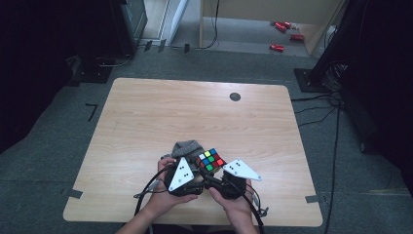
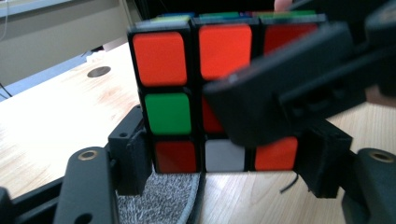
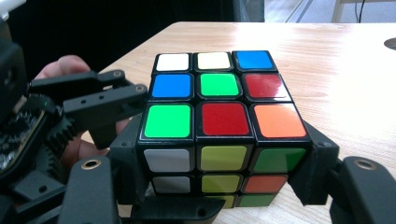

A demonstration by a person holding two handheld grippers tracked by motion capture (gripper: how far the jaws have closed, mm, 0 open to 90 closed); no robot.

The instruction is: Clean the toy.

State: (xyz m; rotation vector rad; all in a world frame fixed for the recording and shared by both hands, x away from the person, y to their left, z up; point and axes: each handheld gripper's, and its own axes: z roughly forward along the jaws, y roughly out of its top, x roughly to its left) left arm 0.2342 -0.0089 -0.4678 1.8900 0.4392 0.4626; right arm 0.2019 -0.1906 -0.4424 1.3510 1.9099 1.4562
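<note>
A scrambled Rubik's cube [image 1: 211, 160] is held just above the wooden table [image 1: 195, 112] near its front edge, between both grippers. In the left gripper view, my left gripper [image 2: 224, 161] is shut on the cube [image 2: 187, 93] at its bottom layer. The cube's orange, red, green and white stickers face that camera. A jaw of the other gripper crosses in front of the cube there. My right gripper [image 3: 222, 168] is shut on the cube [image 3: 219, 116] from the sides. The left gripper [image 3: 93, 107] sits close at that view's left. A grey cloth [image 1: 187, 147] lies under the cube.
A black round grommet [image 1: 235, 96] is set in the table's far side. Beyond the table, red objects [image 1: 282, 27] lie on the floor. Cables and dark stands [image 1: 331, 73] sit to the right. The person's hands [image 1: 165, 200] come in at the front edge.
</note>
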